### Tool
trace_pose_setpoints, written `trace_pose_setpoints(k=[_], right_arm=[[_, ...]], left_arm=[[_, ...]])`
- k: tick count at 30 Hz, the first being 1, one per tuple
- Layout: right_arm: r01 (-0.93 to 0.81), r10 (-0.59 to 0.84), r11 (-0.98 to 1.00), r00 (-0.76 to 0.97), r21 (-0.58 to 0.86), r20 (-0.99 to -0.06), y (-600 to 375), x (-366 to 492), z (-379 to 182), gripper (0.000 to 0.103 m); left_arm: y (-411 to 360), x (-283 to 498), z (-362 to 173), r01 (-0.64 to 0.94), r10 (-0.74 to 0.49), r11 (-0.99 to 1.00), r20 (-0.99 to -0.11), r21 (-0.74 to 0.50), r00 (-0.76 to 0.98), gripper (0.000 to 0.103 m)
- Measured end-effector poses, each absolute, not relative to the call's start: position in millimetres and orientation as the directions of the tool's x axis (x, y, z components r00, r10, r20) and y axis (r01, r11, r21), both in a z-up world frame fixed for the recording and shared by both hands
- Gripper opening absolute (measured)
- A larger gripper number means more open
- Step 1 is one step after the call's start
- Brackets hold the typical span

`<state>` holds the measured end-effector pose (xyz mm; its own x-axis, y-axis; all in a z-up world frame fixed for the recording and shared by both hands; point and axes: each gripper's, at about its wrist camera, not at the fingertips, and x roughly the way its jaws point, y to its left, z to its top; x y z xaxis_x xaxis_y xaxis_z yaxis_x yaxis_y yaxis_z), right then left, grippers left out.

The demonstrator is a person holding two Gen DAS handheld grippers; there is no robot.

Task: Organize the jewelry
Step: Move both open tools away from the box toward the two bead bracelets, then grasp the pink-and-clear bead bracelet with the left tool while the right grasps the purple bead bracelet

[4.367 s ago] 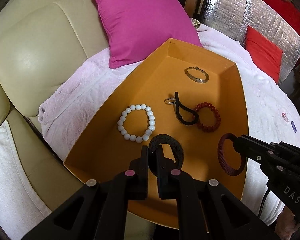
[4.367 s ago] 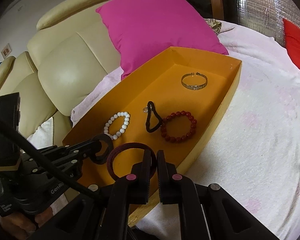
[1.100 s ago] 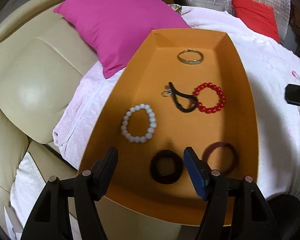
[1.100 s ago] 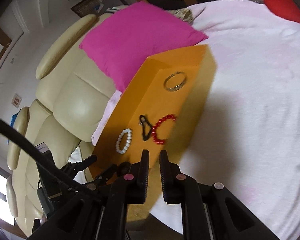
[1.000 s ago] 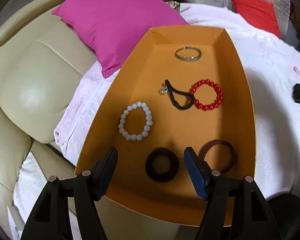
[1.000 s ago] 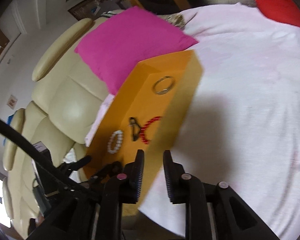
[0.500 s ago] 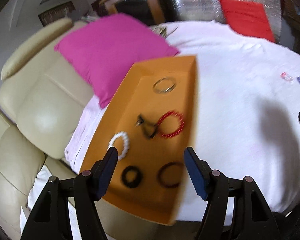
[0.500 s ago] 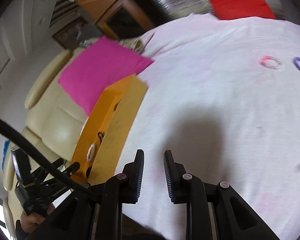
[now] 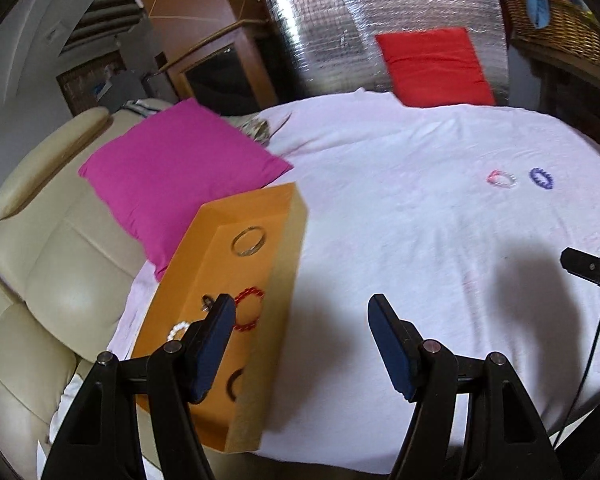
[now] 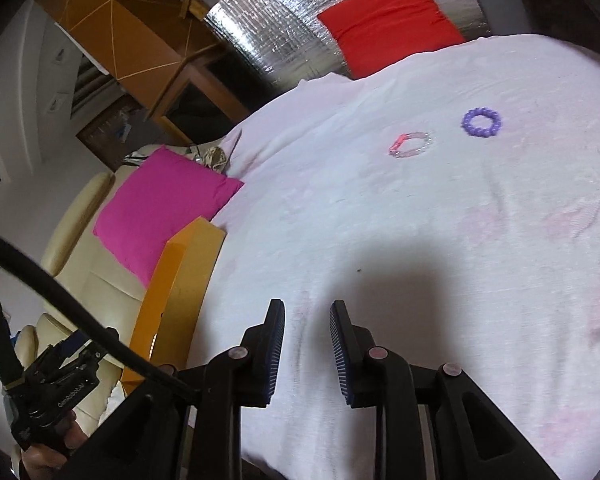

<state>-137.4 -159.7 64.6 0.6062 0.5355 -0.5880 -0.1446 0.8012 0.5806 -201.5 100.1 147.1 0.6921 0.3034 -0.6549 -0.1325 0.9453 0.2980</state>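
White cloth (image 10: 400,240) over bed; right gripper (image 10: 307,314) above it, jaws just eased apart, narrow gap, nothing between. Left gripper (image 9: 300,312) wide, empty. Pink bracelet (image 10: 412,145), purple bracelet (image 10: 481,122) well ahead. Orange box (image 9: 220,280), centred a second ago, now off left, bracelets inside

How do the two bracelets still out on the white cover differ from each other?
The purple bracelet is an opaque ring of chunky beads; the pink bracelet is pale, partly see-through, with one brighter pink stretch. The purple one lies as a neat circle, the pink one as a flatter oval. The purple one lies to the right of the pink one. Both lie flat on the white cover, apart, outside the orange box, untouched by either gripper.
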Motion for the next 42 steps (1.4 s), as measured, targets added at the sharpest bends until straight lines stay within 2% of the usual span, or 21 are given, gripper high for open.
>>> trace_pose_setpoints(k=[21, 42], right_arm=[[0.044, 0.42, 0.774, 0.711, 0.631, -0.564, -252.5, -94.0, 65.4, 0.026], [0.089, 0.394, 0.752, 0.734, 0.653, -0.554, -287.9, -59.3, 62.9, 0.026]], left_arm=[[10.7, -156.7, 156.5, 0.0, 0.181, 0.961, -0.628, 0.277, 0.757, 0.07], [-28.9, -120.8, 146.3, 0.056, 0.156, 0.953, -0.638, 0.299, 0.754, 0.07]])
